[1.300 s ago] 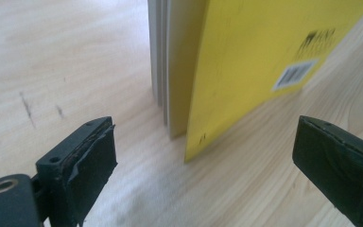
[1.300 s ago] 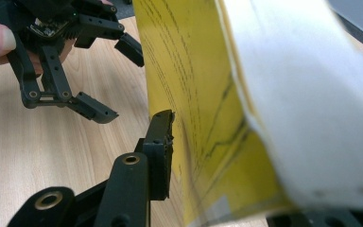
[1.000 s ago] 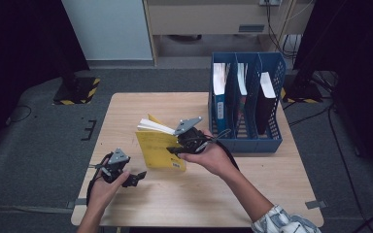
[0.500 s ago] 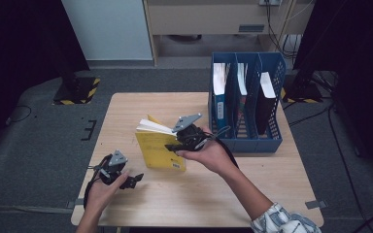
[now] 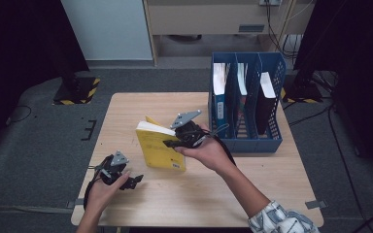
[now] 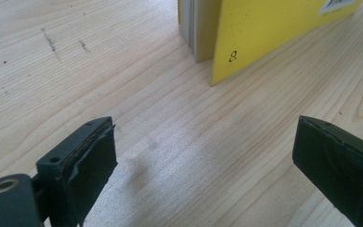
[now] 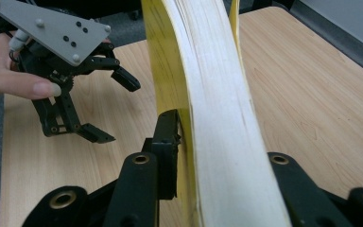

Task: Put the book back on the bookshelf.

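Observation:
A thick yellow book stands tilted on its lower edge on the wooden table, spine up. My right gripper is shut on it from the right. In the right gripper view its jaws have just been closing on the page block, and the left pad presses the yellow cover. My left gripper rests low near the table's front left corner, open and apart from the book. In the left gripper view its jaws stand wide over bare wood, with the book's corner beyond.
A blue file rack with three slots holding upright books stands at the table's right rear, close behind my right hand. My left gripper also appears in the right gripper view, left of the book. Dark floor surrounds the table.
The right gripper has drawn slightly up and left with the book, which now stands a little more upright. The left gripper has stayed put.

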`<state>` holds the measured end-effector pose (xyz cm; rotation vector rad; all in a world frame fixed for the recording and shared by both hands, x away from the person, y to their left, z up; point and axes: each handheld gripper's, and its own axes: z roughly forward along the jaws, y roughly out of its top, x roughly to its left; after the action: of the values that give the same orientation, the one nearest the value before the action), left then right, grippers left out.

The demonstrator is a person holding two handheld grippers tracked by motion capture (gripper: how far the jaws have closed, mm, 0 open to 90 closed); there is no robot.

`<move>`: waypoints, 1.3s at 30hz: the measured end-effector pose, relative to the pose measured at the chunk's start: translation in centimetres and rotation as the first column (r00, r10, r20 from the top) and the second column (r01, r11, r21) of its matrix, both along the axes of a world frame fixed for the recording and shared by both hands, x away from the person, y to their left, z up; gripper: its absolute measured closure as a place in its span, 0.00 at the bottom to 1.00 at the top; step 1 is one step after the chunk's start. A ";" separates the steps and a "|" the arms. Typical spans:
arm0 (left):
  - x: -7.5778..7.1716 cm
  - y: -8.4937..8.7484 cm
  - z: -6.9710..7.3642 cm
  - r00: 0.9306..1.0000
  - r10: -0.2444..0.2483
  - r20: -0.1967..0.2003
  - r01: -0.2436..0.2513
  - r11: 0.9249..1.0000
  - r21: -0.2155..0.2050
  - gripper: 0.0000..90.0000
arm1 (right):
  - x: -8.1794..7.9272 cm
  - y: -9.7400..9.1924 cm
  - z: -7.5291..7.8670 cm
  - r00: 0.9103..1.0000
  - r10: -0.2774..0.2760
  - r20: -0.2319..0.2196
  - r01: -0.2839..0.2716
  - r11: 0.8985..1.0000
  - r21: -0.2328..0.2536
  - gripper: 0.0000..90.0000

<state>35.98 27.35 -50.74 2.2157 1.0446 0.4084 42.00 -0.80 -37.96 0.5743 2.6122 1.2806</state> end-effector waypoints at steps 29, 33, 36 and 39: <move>0.0 0.1 -0.1 1.000 0.001 -0.010 -0.001 1.000 0.014 0.07 | 1.1 -0.5 -0.4 0.997 -0.068 -0.022 0.068 0.997 0.038 0.77; 0.0 0.1 -0.1 1.000 0.004 -0.010 -0.004 1.000 0.012 0.07 | 1.1 -0.2 -0.6 0.998 -0.066 -0.021 0.066 0.997 0.034 0.77; 0.0 0.1 -0.2 1.000 0.003 -0.012 -0.003 1.000 0.014 0.07 | 1.2 -0.3 -0.8 0.997 -0.072 -0.022 0.072 0.996 0.042 0.82; 0.0 0.1 -0.2 1.000 0.002 -0.015 -0.002 1.000 0.022 0.07 | 1.3 -0.4 -0.9 0.996 -0.085 -0.021 0.086 0.995 0.049 0.83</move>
<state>36.02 27.44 -50.96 2.2409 1.0548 0.4066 43.31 -1.21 -38.81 0.7021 2.5470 1.3235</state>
